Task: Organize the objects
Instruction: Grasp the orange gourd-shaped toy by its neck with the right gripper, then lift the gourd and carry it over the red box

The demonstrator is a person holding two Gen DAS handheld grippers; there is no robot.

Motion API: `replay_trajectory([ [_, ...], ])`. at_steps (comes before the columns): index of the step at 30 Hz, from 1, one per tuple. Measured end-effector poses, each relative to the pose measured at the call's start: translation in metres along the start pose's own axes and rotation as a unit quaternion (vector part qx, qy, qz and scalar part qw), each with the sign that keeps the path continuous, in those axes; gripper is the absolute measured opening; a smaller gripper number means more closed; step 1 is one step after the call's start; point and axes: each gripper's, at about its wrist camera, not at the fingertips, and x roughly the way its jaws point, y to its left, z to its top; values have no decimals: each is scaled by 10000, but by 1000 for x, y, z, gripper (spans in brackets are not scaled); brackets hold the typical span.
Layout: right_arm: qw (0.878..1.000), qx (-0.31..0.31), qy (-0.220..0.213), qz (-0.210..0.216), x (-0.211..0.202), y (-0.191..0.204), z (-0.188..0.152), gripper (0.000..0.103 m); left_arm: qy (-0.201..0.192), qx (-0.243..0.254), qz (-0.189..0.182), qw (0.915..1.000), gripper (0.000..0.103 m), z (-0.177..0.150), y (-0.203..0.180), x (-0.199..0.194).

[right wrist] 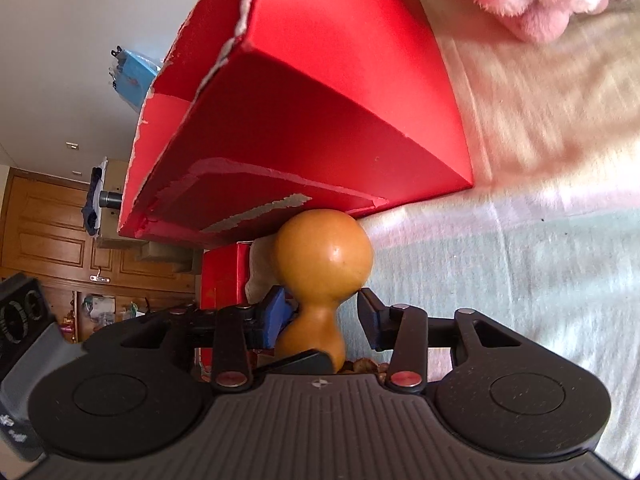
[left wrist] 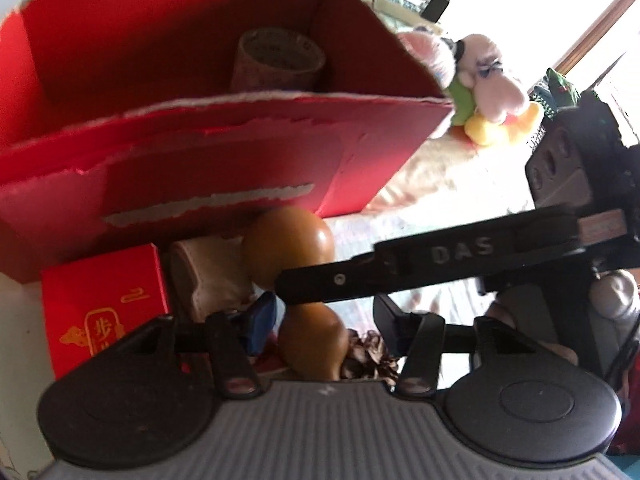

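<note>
Ribbed grey plastic and two round black pivot discs fill the bottom of both wrist views. From the left wrist, going left to right: a small red carton (left wrist: pixel 106 304) stands at the left, printed with gold Chinese characters I cannot fully read. Beside it leans a beige cloth-like piece (left wrist: pixel 212 276). Next comes the gourd (left wrist: pixel 288 240), tan-orange, glossy and hard-looking, with two round bulbs joined by a narrow waist. It lies on the bed just in front of the big red cardboard box (left wrist: pixel 224 148), whose rim is torn ragged and shows grey paper where strips have peeled. Inside the box sits a roll of tape (left wrist: pixel 278 60). The left claw (left wrist: pixel 320 320) stands spread, blue pads apart, holding nothing; a pine cone (left wrist: pixel 370 354) lies just behind its fingers. Across the view runs one black finger of the right claw (left wrist: pixel 440 264), with raised letters reading "DAS". Further right, a plush toy (left wrist: pixel 486 88) in pink, green and yellow rests by the box corner.

From the right wrist, the right claw (right wrist: pixel 324 316) straddles the gourd's (right wrist: pixel 322 264) waist, its pads spread with gaps on both sides. The red box (right wrist: pixel 320 112) towers behind, and the bed cover (right wrist: pixel 520 240) is a soft, pale woven cloth with faint stripes.
</note>
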Motion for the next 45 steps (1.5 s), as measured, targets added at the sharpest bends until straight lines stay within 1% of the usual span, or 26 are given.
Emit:
replay_trajectory([
  [3, 9998, 197, 20, 92, -1, -5, -1, 45, 152, -115, -152, 9997, 54, 2, 10, 9],
  [5, 9996, 252, 8, 125, -4, -7, -2, 44, 219, -171, -247, 9993, 52, 3, 11, 14],
  [8, 9998, 196, -8, 72, -10, -7, -3, 42, 283, -101, -198, 9994, 49, 5, 7, 18],
  [9, 9998, 199, -11, 72, -13, -7, -3, 39, 291, -92, -222, 9993, 49, 6, 6, 17],
  [10, 9998, 212, -6, 65, -12, -4, -3, 37, 291, -79, -251, 9992, 47, 6, 6, 14],
  [11, 9997, 230, -7, 91, -16, -5, -4, 33, 280, -43, -281, 9992, 46, 5, 4, 9],
  [12, 9995, 266, -13, 148, -18, -2, -3, 31, 257, -7, -284, 9993, 45, 5, 2, 6],
  [14, 9992, 303, -29, 264, -27, -1, -4, 31, 183, 82, -270, 9994, 44, 5, -4, -3],
  [19, 9996, -5, -101, 251, -51, 12, -9, 31, 30, 228, -228, 9995, 44, 6, -24, -21],
  [23, 9990, -193, -217, 351, -85, 15, -18, 31, -185, 510, -301, 9981, 44, 2, -48, -41],
  [25, 9983, -308, -333, 373, -99, 24, -21, 31, -361, 687, -329, 9964, 44, 1, -63, -52],
  [28, 9957, -534, -606, 452, -120, 36, -21, 31, -719, 932, -335, 9925, 44, 5, -84, -70],
  [33, 9861, -1134, -1114, 481, -141, 73, -2, 31, -1425, 1227, -229, 9819, 44, 22, -102, -103],
  [37, 9782, -1501, -1335, 529, -137, 101, 18, 31, -1787, 1230, -133, 9761, 44, 44, -93, -123],
  [40, 9740, -1692, -1411, 524, -122, 118, 39, 31, -1960, 1221, 55, 9730, 46, 63, -78, -129],
  [42, 9723, -1798, -1419, 469, -107, 129, 53, 31, -2003, 1181, 196, 9724, 46, 75, -61, -130],
  [45, 9734, -1835, -1344, 276, -84, 137, 70, 31, -1924, 1056, 285, 9752, 46, 95, -33, -122],
])
